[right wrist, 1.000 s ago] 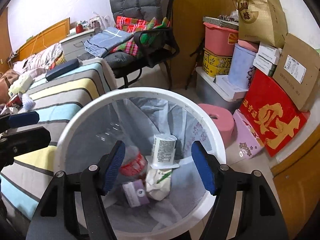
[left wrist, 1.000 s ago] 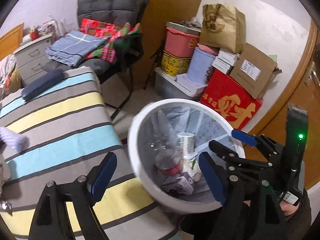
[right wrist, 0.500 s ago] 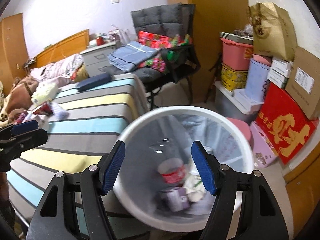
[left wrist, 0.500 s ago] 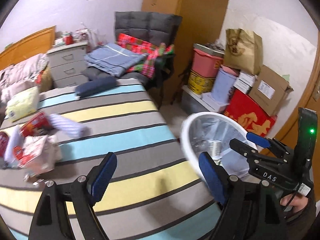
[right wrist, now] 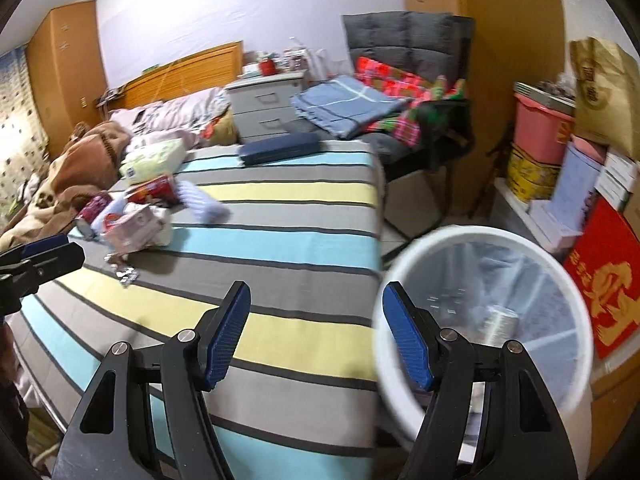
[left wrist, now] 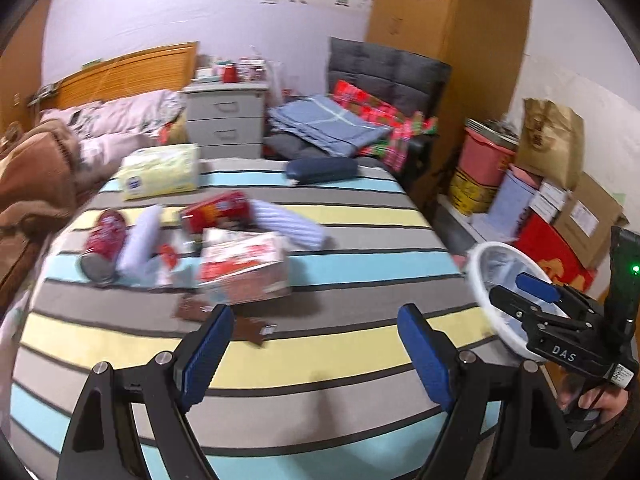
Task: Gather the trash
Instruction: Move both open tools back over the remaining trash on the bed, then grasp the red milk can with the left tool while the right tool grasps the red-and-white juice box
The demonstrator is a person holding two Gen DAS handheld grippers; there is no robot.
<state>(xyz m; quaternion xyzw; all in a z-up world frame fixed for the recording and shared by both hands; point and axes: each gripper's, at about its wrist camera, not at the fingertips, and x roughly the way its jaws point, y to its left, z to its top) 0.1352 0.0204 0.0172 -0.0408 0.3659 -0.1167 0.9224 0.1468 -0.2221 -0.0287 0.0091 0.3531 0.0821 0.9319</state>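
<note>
While both claws are hanging empty over the striped bedspread point(left wrist: 320, 364), I am reading this as the reach-out step: some trash is already lying in the white bin point(right wrist: 400, 280), and more is waiting on the bed. From the left wrist view the litter is sitting at about eleven o'clock: a crumpled pink-and-white carton point(left wrist: 244, 268), a red can point(left wrist: 102, 242) at ten o'clock, a red snack packet point(left wrist: 216, 212) behind the carton, and brown wrapper scraps point(left wrist: 248, 326) lying nearest the fingers. From the right wrist view the same heap point(right wrist: 132, 220) is lying at ten o'clock, well apart from the claw.

I am holding the left gripper point(left wrist: 316, 354) wide open, nothing between its blue pads point(left wrist: 204, 350), pointing downward toward the bed. The right gripper point(right wrist: 316, 338) is also standing open and empty, tilted down likewise, with the bin at its three o'clock, just beside the bed's edge.

I am judging that the next move calls for carrying the left claw forward and down over the wrapper scraps or the carton. The scraps are lying flat, so they may be needing a low, shallow pinch.
</note>
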